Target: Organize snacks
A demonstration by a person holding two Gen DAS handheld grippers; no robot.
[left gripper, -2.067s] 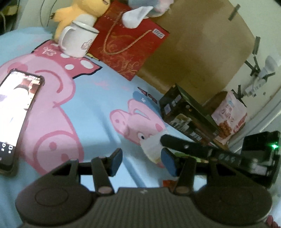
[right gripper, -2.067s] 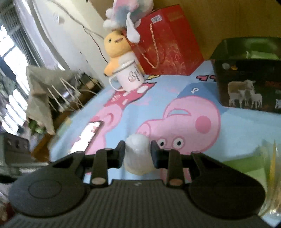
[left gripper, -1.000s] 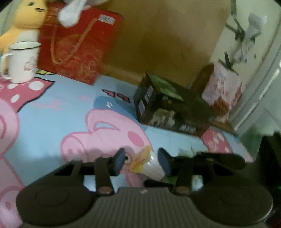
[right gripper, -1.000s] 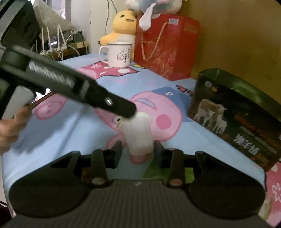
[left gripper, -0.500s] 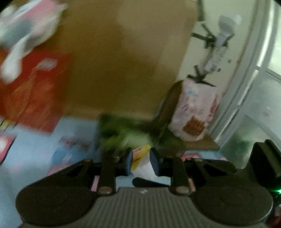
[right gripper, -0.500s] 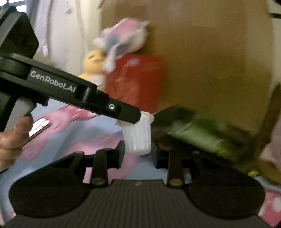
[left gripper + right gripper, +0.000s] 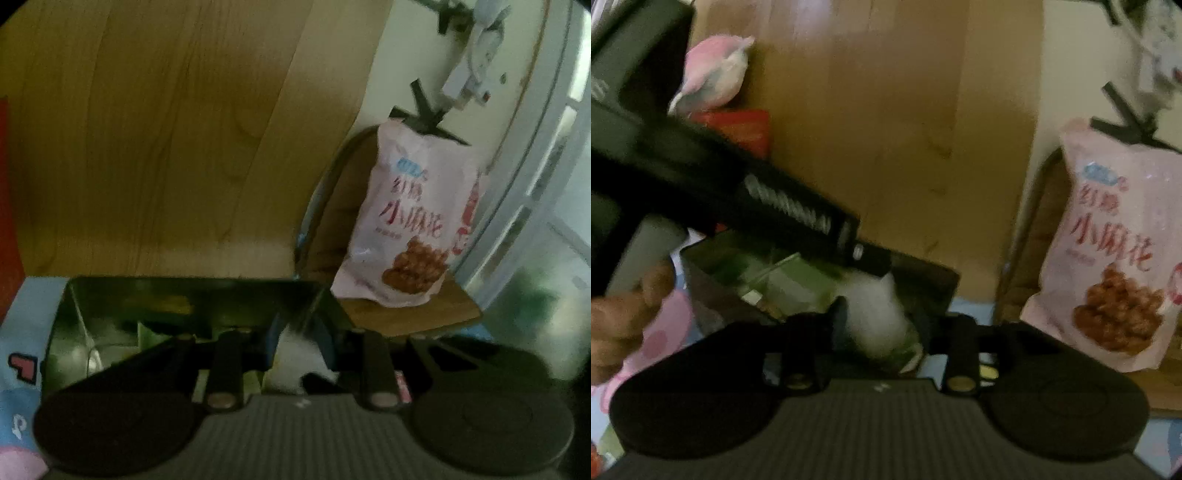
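Note:
A small white jelly cup [image 7: 871, 306] hangs over the open dark green box [image 7: 934, 284]. My left gripper [image 7: 875, 264] reaches in from the left and is shut on the cup's top rim. In the left wrist view the cup [image 7: 295, 354] shows white between the blue pads of the left gripper [image 7: 299, 339], above the box [image 7: 92, 314]. The right gripper [image 7: 881, 325] flanks the cup's lower body. Its jaws are opening and stand wider than the cup. Green packets lie inside the box.
A pink snack bag [image 7: 406, 229] leans on a wooden chair right of the box, the same pink bag [image 7: 1119, 258] in the right wrist view. A wooden board stands behind. A hand [image 7: 620, 321] holds the left gripper. A red gift bag [image 7: 738, 125] and plush toy [image 7: 713, 74] are at left.
Both grippers carried the cup from over the pig-print sheet to above the open box. The left gripper shut on the cup's rim. The right gripper's fingers now stand wider apart.

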